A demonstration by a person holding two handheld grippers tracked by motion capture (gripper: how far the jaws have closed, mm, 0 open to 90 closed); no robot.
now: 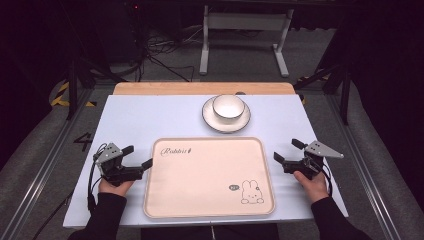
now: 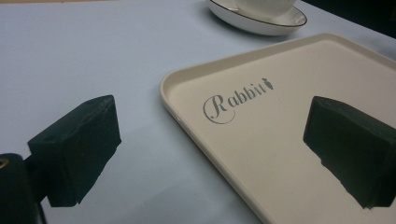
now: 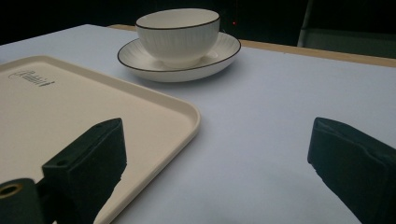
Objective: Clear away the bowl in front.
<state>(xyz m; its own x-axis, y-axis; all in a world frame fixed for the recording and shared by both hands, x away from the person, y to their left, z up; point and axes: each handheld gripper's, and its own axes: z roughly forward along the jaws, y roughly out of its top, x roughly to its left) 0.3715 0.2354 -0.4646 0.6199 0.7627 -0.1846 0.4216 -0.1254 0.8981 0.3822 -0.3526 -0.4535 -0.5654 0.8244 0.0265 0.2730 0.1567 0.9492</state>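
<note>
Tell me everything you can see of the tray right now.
The tray is cream, rectangular, with rounded corners and a low raised rim; it looks like matte plastic. "Rabbit" is printed near its far left corner, a rabbit drawing near its near right corner. It lies flat and empty on the table, nearer than the bowl's saucer, between both open grippers, apparently untouched.

Even overhead light is falling on my table (image 1: pixel 150 120), while the room beyond is lying nearly black. Soft shadows are pooling beneath the saucer (image 3: pixel 180 63). My near jaws are reading slightly blurred; all three pictures are showing mild grain.
</note>
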